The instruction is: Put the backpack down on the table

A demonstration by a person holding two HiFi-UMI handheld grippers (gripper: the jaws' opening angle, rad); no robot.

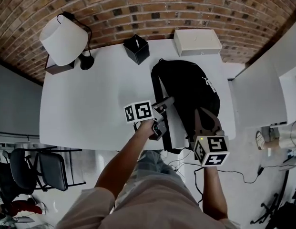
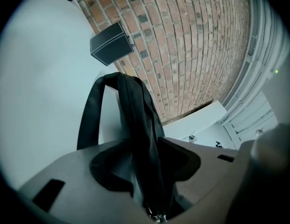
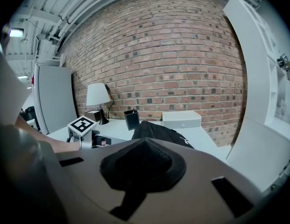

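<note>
A black backpack (image 1: 190, 89) lies on the right half of the white table (image 1: 90, 109), its near end reaching over the front edge. My left gripper (image 1: 167, 101) is at the bag's left side. In the left gripper view its jaws stand open (image 2: 145, 157), and a black strap of the backpack (image 2: 135, 120) runs loosely between the pads without being pressed. My right gripper (image 1: 201, 112) hovers over the bag's near right part. In the right gripper view its pads (image 3: 142, 164) meet with nothing seen between them, and the backpack (image 3: 159, 130) lies just beyond.
A white-shaded lamp (image 1: 64, 39) stands at the table's far left, a black box (image 1: 136, 48) at the far middle, and a white box (image 1: 197, 42) at the far right against the brick wall. A black chair (image 1: 43, 168) stands by the left front, and a white partition (image 1: 257, 94) runs along the right.
</note>
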